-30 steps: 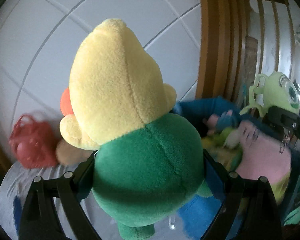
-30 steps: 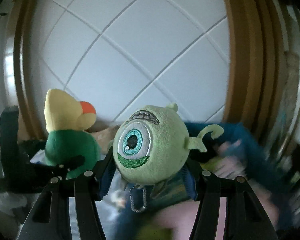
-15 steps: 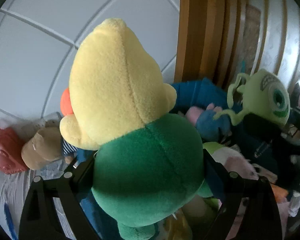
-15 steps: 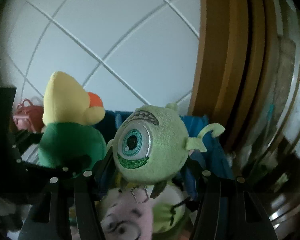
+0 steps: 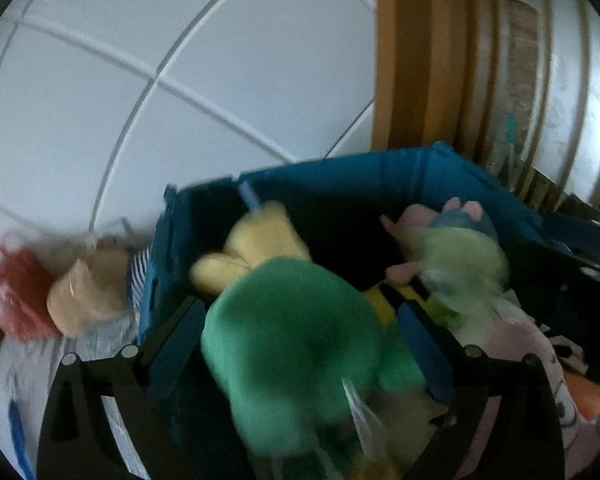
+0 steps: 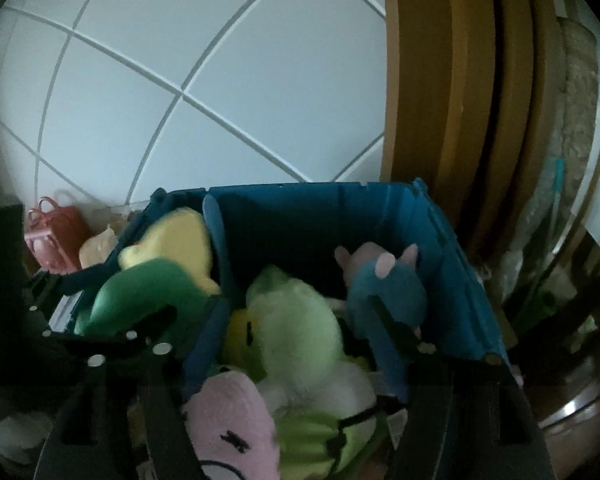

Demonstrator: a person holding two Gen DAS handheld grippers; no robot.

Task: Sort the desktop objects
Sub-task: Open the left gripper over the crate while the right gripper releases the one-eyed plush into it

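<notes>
Both plush toys have left the upright grip of a second ago and now tip forward into the dark blue plastic bin (image 6: 452,248).

Left hand-held gripper (image 5: 296,320): jaws opening, near their widest. The yellow-headed, green-bodied plush duck (image 5: 292,344) lies blurred between them, head pitched down against the bin's near-left wall; no pad visibly presses on it.

Right hand-held gripper (image 6: 296,332): jaws opening, partly spread. The pale green round one-eyed plush monster (image 6: 296,320) sits between them, face turned away, resting on the heap of toys beside a blue plush with pink ears (image 6: 384,292) and a pink plush (image 6: 232,424).

Outside the bin, to the left, a small red handbag toy (image 5: 8,292) and a tan plush (image 5: 88,288) sit unsorted on the desk.

Risks, as judged: the duck sits close to the bin wall and could catch on the rim or roll out. Withdrawing either gripper before the fabric clears its pads may drag a toy back out. The bin looks well filled, so the monster could slide off the heap.
</notes>
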